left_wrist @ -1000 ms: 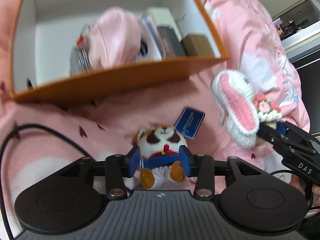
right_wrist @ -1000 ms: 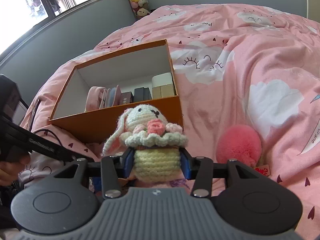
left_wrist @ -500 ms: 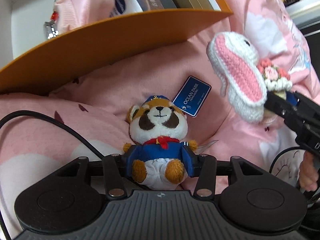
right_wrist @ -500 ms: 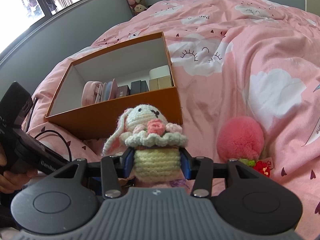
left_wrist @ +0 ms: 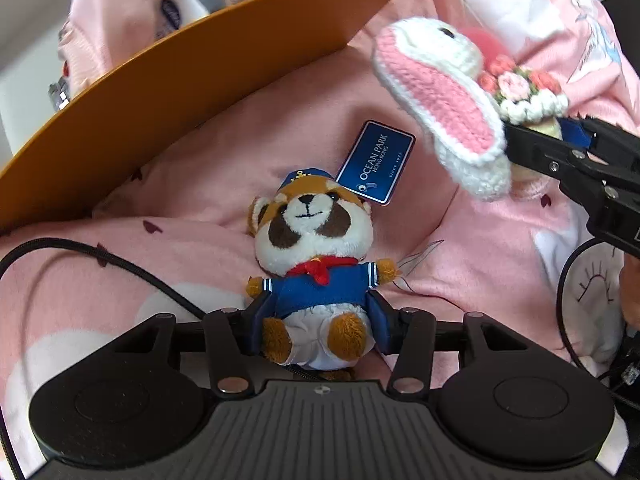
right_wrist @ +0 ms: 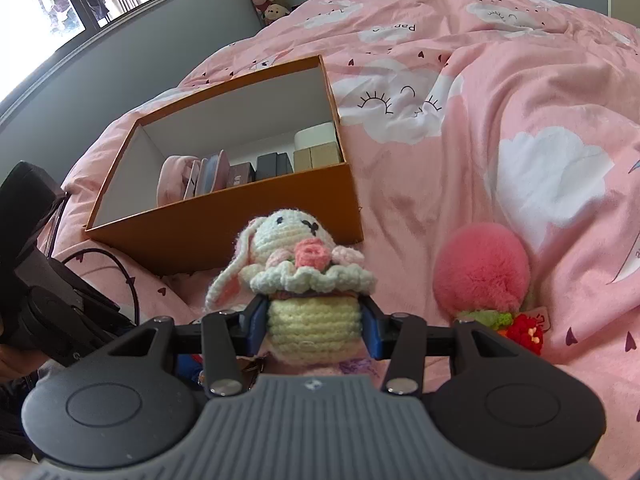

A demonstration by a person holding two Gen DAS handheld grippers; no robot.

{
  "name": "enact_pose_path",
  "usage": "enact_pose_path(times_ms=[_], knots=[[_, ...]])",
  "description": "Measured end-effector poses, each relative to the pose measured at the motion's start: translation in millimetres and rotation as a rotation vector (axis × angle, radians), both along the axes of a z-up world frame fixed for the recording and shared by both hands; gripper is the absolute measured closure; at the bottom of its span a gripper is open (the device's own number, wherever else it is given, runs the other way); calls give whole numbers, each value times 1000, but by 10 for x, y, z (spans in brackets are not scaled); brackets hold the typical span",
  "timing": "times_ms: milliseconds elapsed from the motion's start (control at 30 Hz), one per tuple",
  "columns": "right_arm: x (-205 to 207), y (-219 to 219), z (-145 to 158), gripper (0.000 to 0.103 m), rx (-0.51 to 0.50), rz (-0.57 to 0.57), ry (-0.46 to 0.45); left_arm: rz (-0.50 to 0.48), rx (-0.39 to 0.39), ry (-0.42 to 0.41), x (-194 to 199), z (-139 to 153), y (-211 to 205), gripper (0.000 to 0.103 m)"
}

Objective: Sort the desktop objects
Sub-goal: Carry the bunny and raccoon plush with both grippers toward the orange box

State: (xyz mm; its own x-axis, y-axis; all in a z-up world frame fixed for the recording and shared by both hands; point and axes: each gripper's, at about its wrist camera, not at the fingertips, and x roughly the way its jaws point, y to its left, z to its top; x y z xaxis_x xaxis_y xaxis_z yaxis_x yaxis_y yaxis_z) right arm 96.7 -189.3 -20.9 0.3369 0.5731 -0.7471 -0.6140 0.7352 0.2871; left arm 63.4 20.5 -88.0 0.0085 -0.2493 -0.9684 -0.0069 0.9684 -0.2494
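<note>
We judge the sort partly done: the box [right_wrist: 224, 236], at centre left of the right view, already holds a pink pouch [right_wrist: 172, 180] and small cases, while a pompom [right_wrist: 482, 270] lies on the quilt [right_wrist: 520, 100] at right. Our left gripper [left_wrist: 318, 316] is clamped on the panda [left_wrist: 316, 264], low in its frame below the box wall. The right gripper [right_wrist: 314, 326] is clamped on the bunny [right_wrist: 298, 272], at lower centre in front of the box.

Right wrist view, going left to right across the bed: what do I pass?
Left tongs → orange box → crochet bunny held in the right tongs → pink pompom toy.
</note>
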Motion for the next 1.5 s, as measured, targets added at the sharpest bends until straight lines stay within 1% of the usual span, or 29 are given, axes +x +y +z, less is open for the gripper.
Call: enact_pose_path(times_ms=[100, 167, 233, 433, 600, 700, 833, 900, 1067, 1167, 1300, 1400, 1500], knots=[[1, -2, -3, 53, 0, 0, 1, -19, 1, 23, -18, -100, -38, 46], [1, -3, -2, 53, -1, 1, 0, -12, -19, 50, -37, -198, -31, 48], [-2, -4, 1, 53, -1, 1, -2, 10, -24, 39, -67, -212, -20, 51], [5, -8, 20, 53, -6, -4, -14, 53, -12, -72, -238, 26, 18, 56], [9, -21, 111, 53, 4, -5, -38, 93, -30, -202, -399, 418, 142, 56], [23, -48, 232, 53, 23, -9, -66, 116, -40, -286, -482, 668, 228, 56], [39, -86, 441, 53, 73, -11, -103, 159, -61, -395, -544, 930, 366, 56], [46, -76, 541, 53, 90, -6, -127, 183, -72, -449, -399, 968, 331, 56], [119, 53, 762, 53, 125, 17, -185, 258, -77, -574, -370, 1280, 478, 56], [170, 186, 884, 53, 144, 44, -220, 308, -51, -620, -338, 1418, 628, 56], [274, 423, 1016, 53, 171, 83, -256, 388, -6, -659, -241, 1494, 922, 56], [409, 622, 1062, 53, 199, 105, -245, 451, 16, -669, -136, 1543, 1159, 56], [558, 846, 1054, 53, 226, 131, -204, 497, 5, -657, 24, 1492, 1369, 56]])
